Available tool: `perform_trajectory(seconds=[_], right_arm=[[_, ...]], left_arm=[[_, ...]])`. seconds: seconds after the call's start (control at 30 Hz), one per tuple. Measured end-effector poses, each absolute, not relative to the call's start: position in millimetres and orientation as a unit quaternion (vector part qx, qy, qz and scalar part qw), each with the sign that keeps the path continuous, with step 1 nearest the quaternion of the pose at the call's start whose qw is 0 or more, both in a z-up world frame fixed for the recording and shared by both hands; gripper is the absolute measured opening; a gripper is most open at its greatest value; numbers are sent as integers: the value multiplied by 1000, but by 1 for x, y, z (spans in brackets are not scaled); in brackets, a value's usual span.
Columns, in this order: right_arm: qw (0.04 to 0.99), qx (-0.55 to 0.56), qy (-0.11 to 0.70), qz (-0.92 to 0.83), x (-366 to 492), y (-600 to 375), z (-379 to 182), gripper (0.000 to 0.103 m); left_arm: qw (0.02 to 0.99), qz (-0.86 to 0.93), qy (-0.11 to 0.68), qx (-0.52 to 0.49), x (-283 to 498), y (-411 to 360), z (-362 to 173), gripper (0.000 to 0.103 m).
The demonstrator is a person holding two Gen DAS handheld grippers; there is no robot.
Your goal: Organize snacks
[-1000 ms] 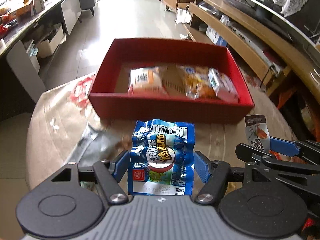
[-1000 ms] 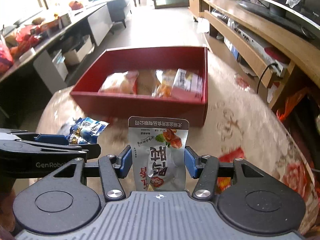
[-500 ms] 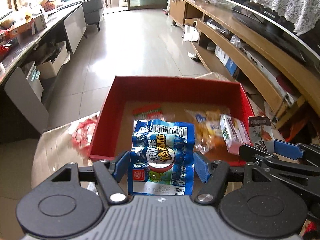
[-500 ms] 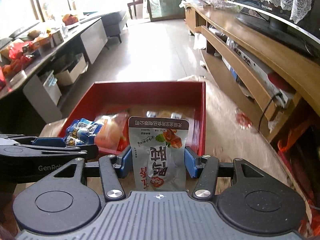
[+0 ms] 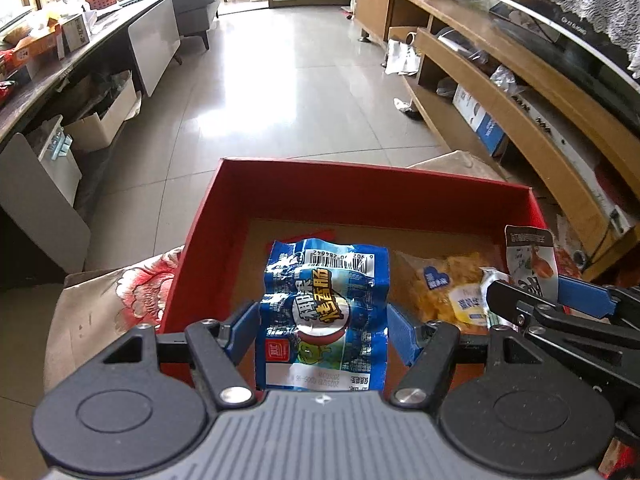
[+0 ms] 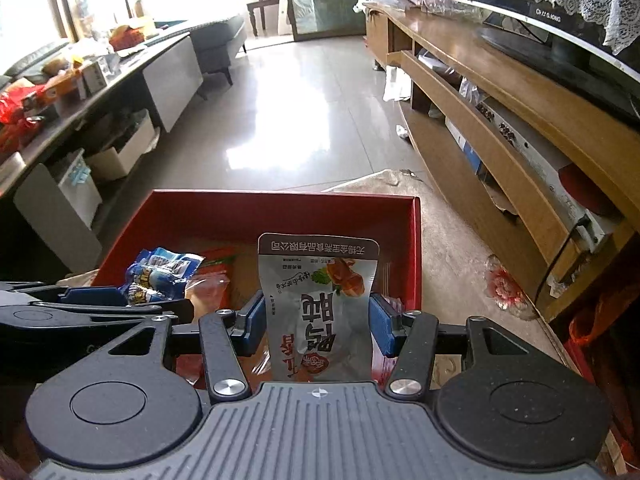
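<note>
My left gripper [image 5: 322, 330] is shut on a blue sausage packet [image 5: 324, 312] and holds it over the near left part of the red box [image 5: 360, 184]. My right gripper [image 6: 316, 324] is shut on a silver snack pouch [image 6: 320, 304] and holds it over the near right part of the same red box [image 6: 280, 208]. A yellow-orange snack bag [image 5: 444, 284] lies in the box. The silver pouch also shows in the left wrist view [image 5: 530, 256], and the blue packet in the right wrist view [image 6: 160, 276].
The box sits on a round table with a floral cloth [image 5: 120, 304]. A long wooden TV cabinet [image 6: 500, 92] runs along the right. A dark counter with clutter [image 6: 80, 84] runs along the left. Tiled floor [image 5: 280, 92] lies beyond the table.
Both grippers have moved forward and up with their packets, from in front of the box to over its near part.
</note>
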State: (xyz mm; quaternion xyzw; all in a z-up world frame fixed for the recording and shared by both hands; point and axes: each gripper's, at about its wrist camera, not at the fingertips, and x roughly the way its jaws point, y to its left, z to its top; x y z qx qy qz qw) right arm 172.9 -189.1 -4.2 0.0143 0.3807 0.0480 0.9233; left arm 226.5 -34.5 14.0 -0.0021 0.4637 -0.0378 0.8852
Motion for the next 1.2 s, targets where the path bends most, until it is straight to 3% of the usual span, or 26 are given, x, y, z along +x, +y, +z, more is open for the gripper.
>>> perform_trajectory(seconds=[0.63,1.2], right_arm=[[918,15,394,43,192,-189,-22,64],[924,28,379,30,185,-201,-12,77]], left_arm=[[886,-23,464,12,239,-38,-2,69],[882,-47,467,-24,232,-34,10,69]])
